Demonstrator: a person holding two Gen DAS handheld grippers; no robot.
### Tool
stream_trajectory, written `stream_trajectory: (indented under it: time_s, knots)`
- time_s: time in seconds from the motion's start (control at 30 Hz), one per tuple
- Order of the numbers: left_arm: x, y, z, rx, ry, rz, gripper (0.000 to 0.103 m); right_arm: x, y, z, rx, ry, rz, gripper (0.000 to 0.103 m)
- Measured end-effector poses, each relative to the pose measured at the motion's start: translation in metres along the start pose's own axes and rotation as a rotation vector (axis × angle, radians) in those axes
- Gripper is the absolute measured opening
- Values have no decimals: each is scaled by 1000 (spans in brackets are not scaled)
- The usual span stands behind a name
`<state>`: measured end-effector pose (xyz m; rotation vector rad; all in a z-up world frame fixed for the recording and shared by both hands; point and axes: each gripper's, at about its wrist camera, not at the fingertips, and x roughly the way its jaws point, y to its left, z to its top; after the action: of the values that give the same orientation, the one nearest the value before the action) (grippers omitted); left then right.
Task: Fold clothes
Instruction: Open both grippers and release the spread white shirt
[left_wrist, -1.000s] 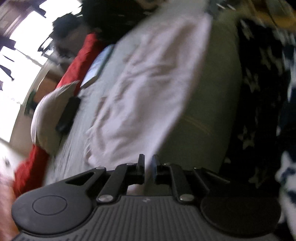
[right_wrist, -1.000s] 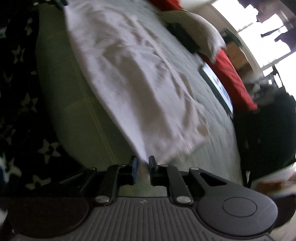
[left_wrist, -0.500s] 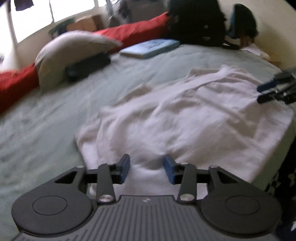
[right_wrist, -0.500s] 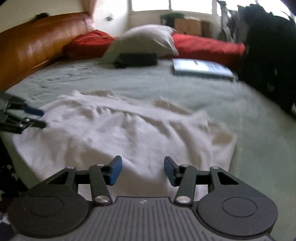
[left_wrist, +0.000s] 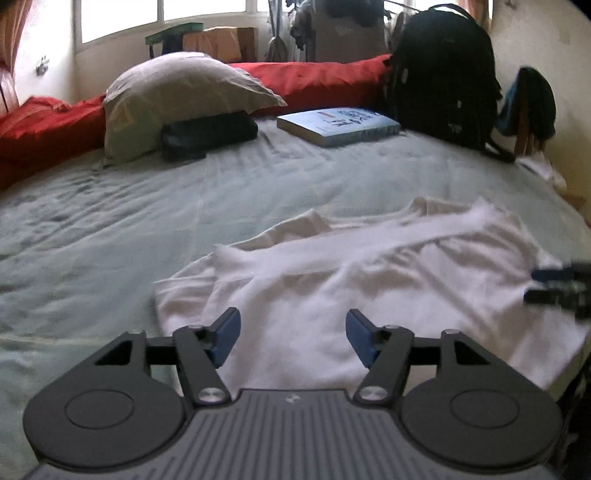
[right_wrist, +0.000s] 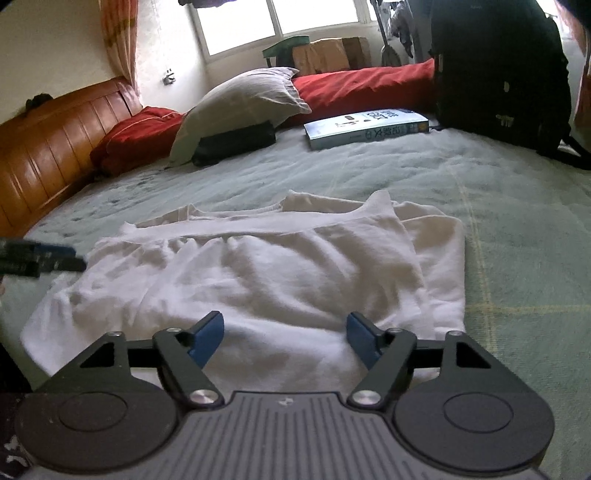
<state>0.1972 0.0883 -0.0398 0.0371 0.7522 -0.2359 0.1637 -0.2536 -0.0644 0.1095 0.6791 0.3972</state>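
Observation:
A white T-shirt (left_wrist: 369, 280) (right_wrist: 266, 273) lies folded over itself on the pale green bed, its near edge at the bed's front edge. My left gripper (left_wrist: 291, 338) hovers over the shirt's left near part, jaws opening, nothing pressed between the blue pads. My right gripper (right_wrist: 284, 338) hovers over the right near part, jaws also opening and empty. Each gripper shows in the other's view: the right one (left_wrist: 557, 282) at the far right edge, the left one (right_wrist: 40, 256) at the far left edge.
At the bed's far side lie a grey pillow (left_wrist: 177, 96), a black pouch (left_wrist: 208, 134), a blue book (left_wrist: 338, 125), red bolsters (left_wrist: 321, 81) and a black backpack (left_wrist: 443, 74). A wooden headboard (right_wrist: 48, 140) stands left. Green sheet (left_wrist: 92, 236) surrounds the shirt.
Both grippers rolled from sideways to level and let go of the shirt's edge, jaws going from nearly shut to wide. The shirt now rests flat on the bed.

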Motion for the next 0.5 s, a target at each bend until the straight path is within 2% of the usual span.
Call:
stream_trajectory:
  time_s: [0.1, 0.17, 0.3, 0.43, 0.5]
  knots:
    - [18, 4, -2, -52, 17, -15, 65, 0, 4, -1, -17, 0, -11, 84]
    - [29, 12, -7, -96, 32, 5, 64, 1, 4, -2, -18, -3, -11, 85]
    - [26, 24, -4, -175, 25, -12, 65, 1, 4, -3, -18, -9, -13, 85]
    - [18, 18, 11, -153, -28, -62, 65, 3, 7, -4, -30, -11, -19, 90]
    - [23, 14, 17, -138, -40, -100, 69, 4, 10, -5, -47, -13, -25, 92]
